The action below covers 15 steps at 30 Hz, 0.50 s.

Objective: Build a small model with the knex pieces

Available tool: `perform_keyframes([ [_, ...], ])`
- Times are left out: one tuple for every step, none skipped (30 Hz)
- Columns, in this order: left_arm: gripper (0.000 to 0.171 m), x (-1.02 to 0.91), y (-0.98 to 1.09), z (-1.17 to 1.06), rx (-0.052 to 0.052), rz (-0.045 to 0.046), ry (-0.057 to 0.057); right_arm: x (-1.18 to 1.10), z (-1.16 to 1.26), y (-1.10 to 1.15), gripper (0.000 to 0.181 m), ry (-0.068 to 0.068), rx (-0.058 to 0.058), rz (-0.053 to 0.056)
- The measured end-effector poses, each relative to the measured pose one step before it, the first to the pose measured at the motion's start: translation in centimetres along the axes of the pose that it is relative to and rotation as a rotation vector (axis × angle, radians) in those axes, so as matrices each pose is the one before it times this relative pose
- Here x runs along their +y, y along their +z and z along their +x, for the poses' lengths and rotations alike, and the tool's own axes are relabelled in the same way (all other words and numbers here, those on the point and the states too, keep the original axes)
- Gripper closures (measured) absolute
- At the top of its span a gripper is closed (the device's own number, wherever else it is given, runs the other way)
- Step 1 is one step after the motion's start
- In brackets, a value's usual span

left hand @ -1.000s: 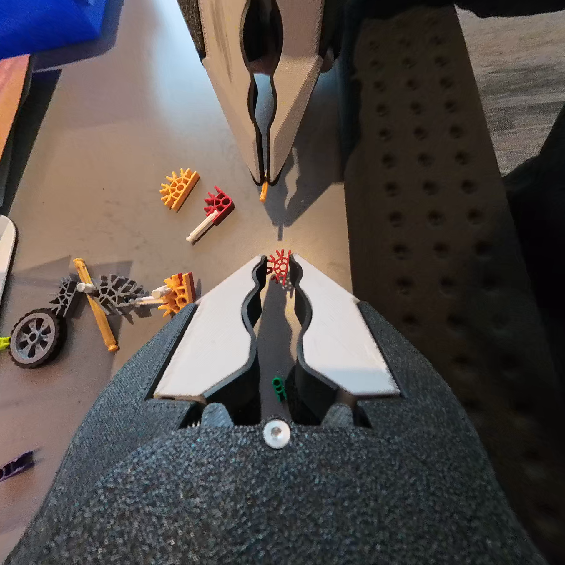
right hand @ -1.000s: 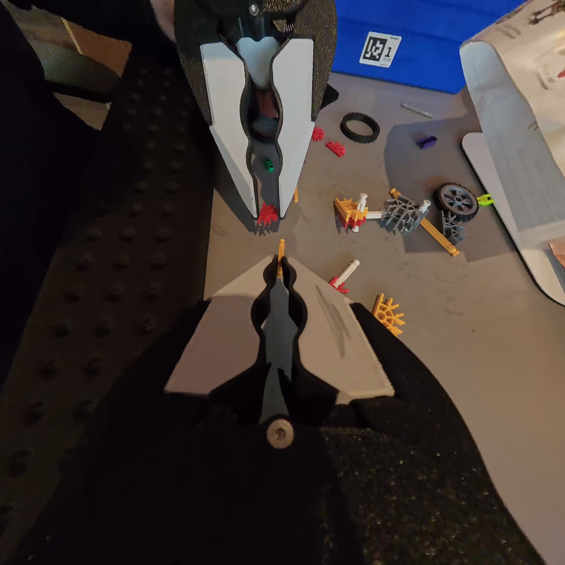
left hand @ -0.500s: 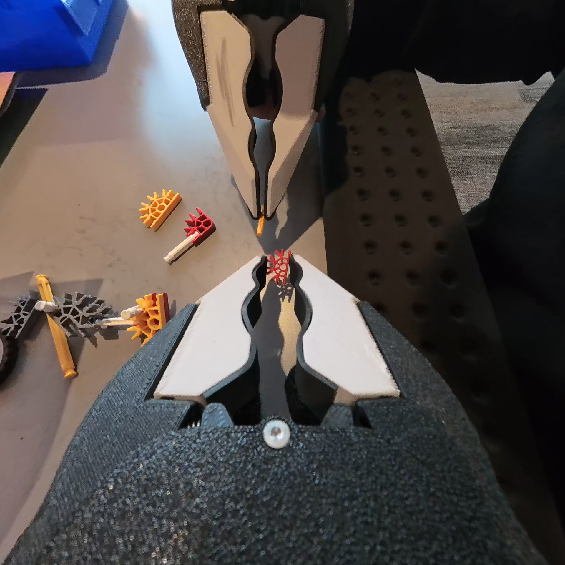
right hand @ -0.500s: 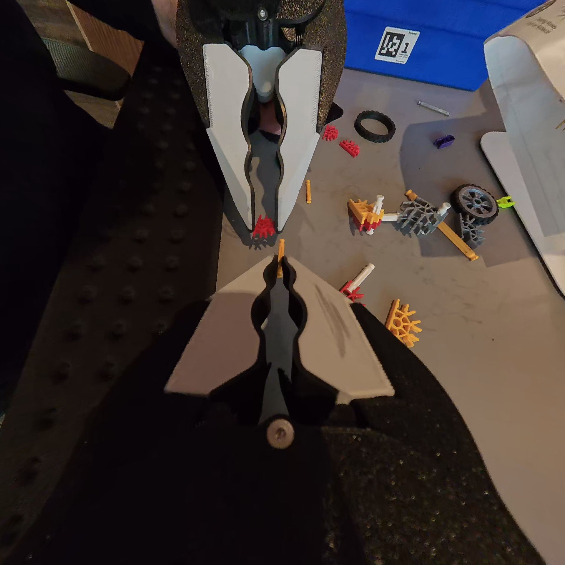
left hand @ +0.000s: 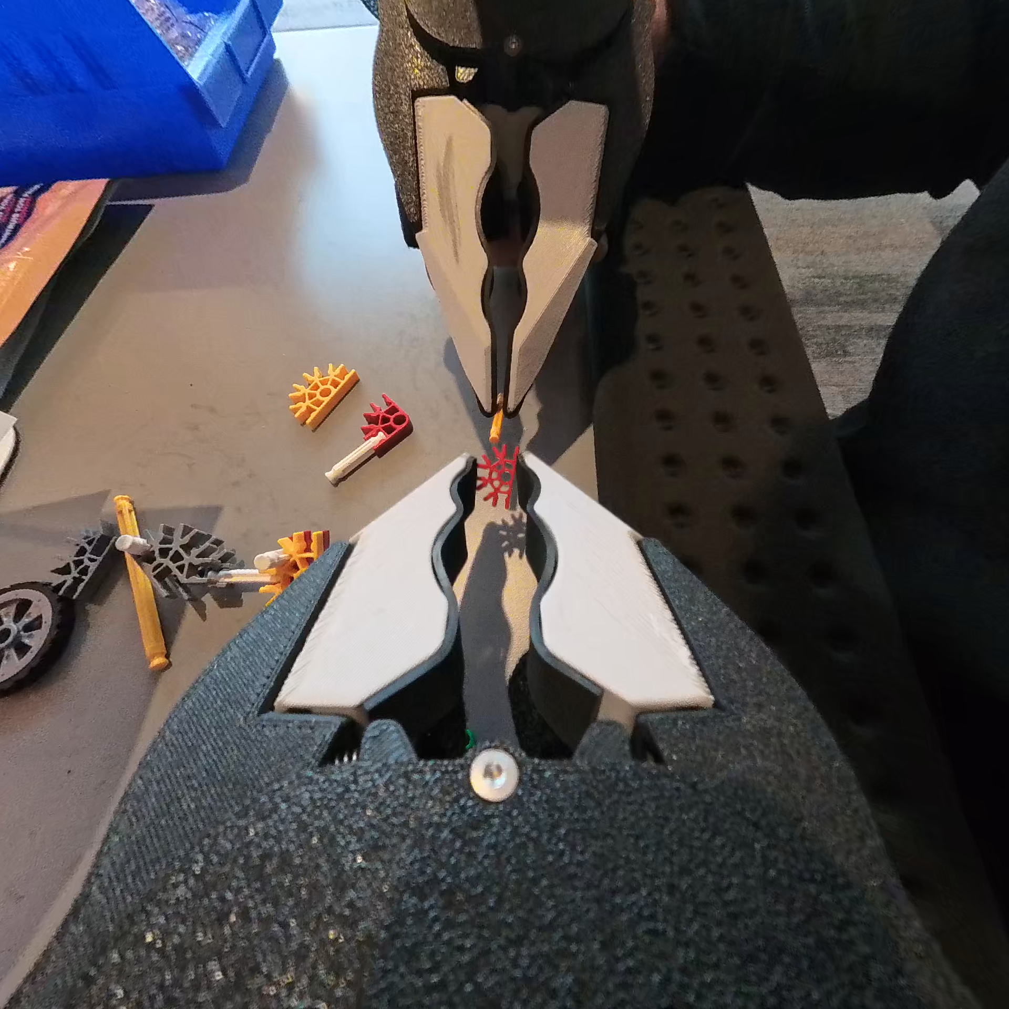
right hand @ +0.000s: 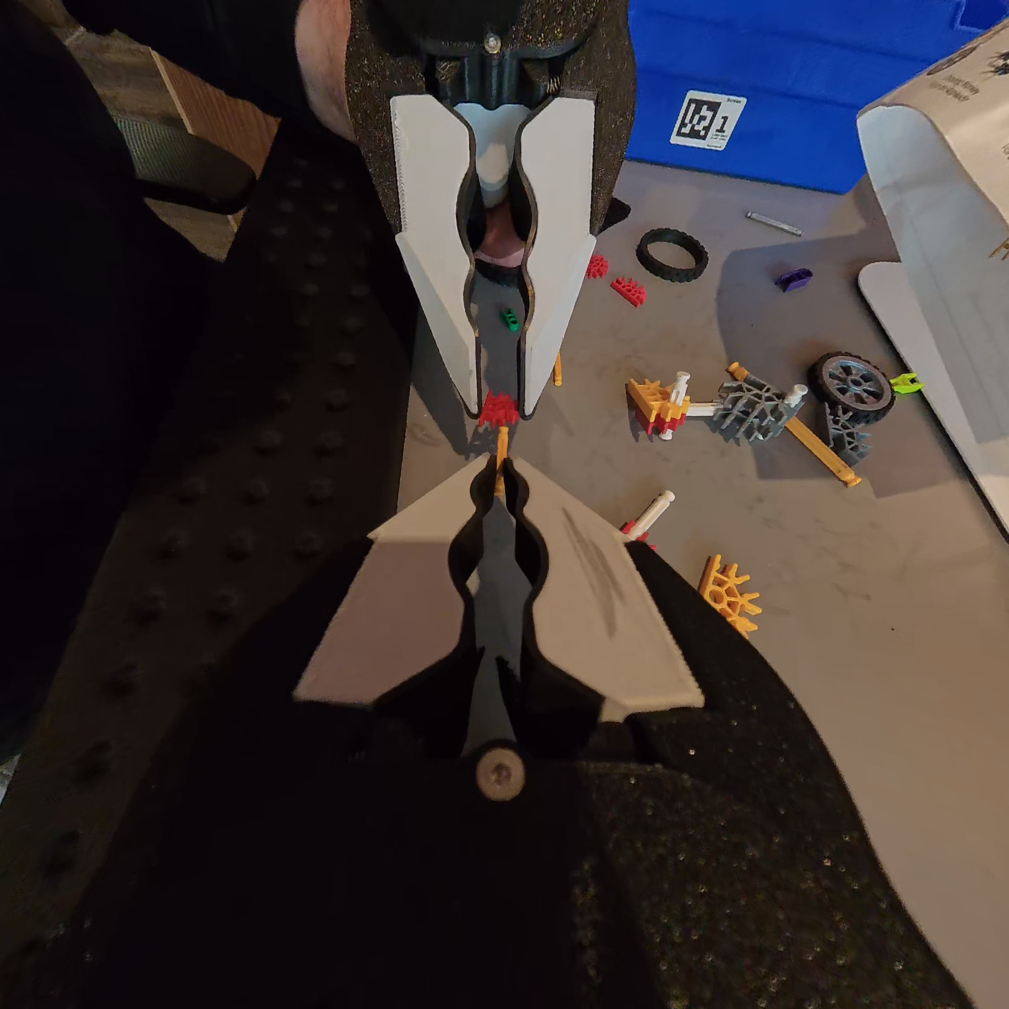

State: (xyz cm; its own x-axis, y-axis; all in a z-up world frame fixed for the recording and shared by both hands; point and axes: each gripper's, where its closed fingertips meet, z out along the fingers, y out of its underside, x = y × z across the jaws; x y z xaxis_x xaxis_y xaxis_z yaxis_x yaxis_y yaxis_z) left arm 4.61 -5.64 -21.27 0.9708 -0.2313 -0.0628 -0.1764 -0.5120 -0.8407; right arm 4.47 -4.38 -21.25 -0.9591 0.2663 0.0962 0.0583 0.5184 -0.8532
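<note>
As grippers closed in, rod (left hand: 496, 427) seemingly nears connector (left hand: 498, 475).

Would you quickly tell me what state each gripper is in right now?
Left gripper: shut on the red connector.
Right gripper: shut on the orange rod.

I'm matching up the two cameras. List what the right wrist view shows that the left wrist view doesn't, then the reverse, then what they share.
Only the right wrist view shows the loose black tyre, purple piece, lime piece and white booklet.

Only the left wrist view shows the orange sheet at the table's left edge.

Both show the left gripper shut on the red connector, the right gripper shut on the orange rod, the blue bin and the spoked wheel.
</note>
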Motion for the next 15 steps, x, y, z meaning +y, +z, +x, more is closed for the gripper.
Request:
perform_keyframes([
  [0.159,0.112,0.08,0.04,-0.0008,-0.00806,0.007,0.069,-0.033,0.014,0.18,-0.0017,-0.001,-0.0035],
  [0.159,0.042,0.059,0.063,0.0003,-0.00426,0.0052,0.032,-0.013,0.014,0.18,-0.0006,-0.0007,-0.0018],
  [0.159,0.055,0.046,0.003,-0.0036,-0.0049,0.0063,0.032,-0.023,0.029,0.18,-0.0005,-0.0011,-0.0016],
  [0.159,0.108,0.057,-0.036,-0.005,-0.00749,0.0059,0.012,-0.015,0.027,0.18,-0.0014,-0.0003,-0.0008],
  [0.159,0.065,0.037,-0.011,-0.0036,-0.00533,0.0044,0.008,-0.043,0.027,0.18,-0.0006,-0.0025,-0.0014],
  [0.159,0.022,0.017,0.005,-0.0009,-0.00273,0.0022,0.068,-0.061,0.031,0.18,-0.0005,-0.0034,-0.0043],
  [0.159,0.026,0.003,-0.033,-0.0033,-0.00227,0.0035,0.143,-0.008,0.051,0.18,-0.0018,0.0004,-0.0074],
  [0.159,0.055,-0.007,-0.055,-0.0048,-0.00343,0.0039,0.189,0.041,0.069,0.18,-0.0015,0.0027,-0.0109],
  [0.159,0.072,0.004,-0.038,-0.0025,-0.00434,0.0016,0.219,0.024,0.096,0.18,-0.0015,0.0014,-0.0122],
  [0.159,0.029,0.011,-0.012,-0.0022,-0.00195,0.0028,0.151,-0.032,0.111,0.18,-0.0031,-0.0004,-0.0093],
  [0.159,0.014,0.02,-0.004,-0.0028,-0.00269,0.0039,0.071,-0.059,0.09,0.18,-0.0022,-0.002,-0.0058],
  [0.159,0.036,0.039,0.014,-0.0008,-0.00378,0.0036,0.017,-0.071,0.083,0.18,-0.0017,-0.003,-0.0033],
  [0.159,0.085,0.084,0.078,0.0032,-0.00593,0.0018,0.016,-0.058,0.078,0.18,-0.0019,-0.0023,-0.0029],
  [0.159,0.148,0.102,0.042,0.0011,-0.00904,0.0028,0.037,-0.027,0.077,0.18,-0.0013,-0.0013,-0.0035],
  [0.159,0.153,0.078,-0.01,-0.0039,-0.01137,0.0053,0.048,-0.027,0.044,0.18,-0.0008,-0.001,-0.0036],
])
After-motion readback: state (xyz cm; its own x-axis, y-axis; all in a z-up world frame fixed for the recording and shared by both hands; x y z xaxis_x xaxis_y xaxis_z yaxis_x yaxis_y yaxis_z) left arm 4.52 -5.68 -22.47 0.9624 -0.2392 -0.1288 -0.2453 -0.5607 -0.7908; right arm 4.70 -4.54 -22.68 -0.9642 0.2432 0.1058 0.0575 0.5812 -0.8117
